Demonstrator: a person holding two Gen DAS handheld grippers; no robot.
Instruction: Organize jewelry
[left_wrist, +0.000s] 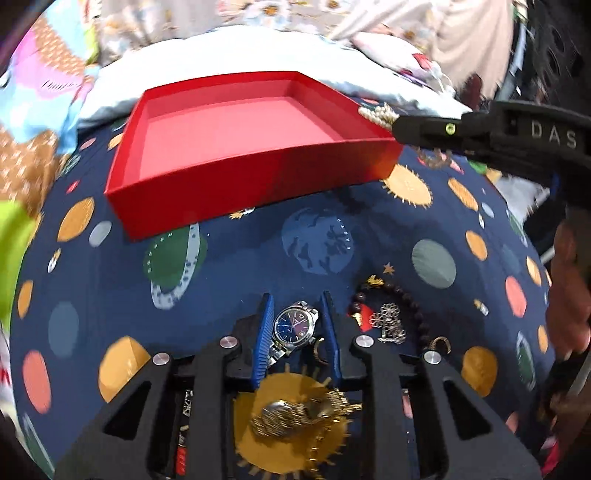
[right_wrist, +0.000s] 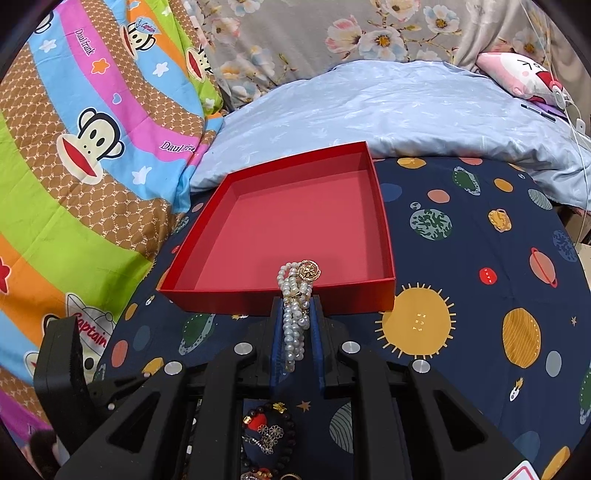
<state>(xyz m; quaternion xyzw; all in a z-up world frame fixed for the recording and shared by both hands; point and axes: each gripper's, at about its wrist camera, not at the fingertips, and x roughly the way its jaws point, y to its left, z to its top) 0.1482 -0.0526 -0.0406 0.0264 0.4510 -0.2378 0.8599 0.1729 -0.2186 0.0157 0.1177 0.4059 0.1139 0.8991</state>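
On a dark blue bedsheet printed with planets and suns (right_wrist: 461, 258) sits a shallow, square red cardboard box (right_wrist: 380, 206), open at the top and with nothing in it. The right gripper (right_wrist: 296, 310) has its blue-padded jaws closed on a multi-strand white pearl bracelet with a round gold charm (right_wrist: 293, 325); the strands run up between the pads and the charm end pokes out just past the near wall of the box, above its rim. In the left wrist view the same pearls (left_wrist: 378, 112) show at the tip of the right gripper, at the box's right-hand edge. The left gripper (left_wrist: 299, 321) is lowered over a silver steel wristwatch with a dark blue dial (left_wrist: 293, 326) that lies on the sheet; the watch sits between the two blue pads, which stand close on either side of the case, though a firm pinch cannot be made out. Just right of it lie a dark wooden bead bracelet with a red tassel (left_wrist: 406, 299) and a silver flower-link chain (left_wrist: 388, 323). Below the jaws, nearer the camera, a gold metal watch (left_wrist: 291, 413) rests on a yellow sun print
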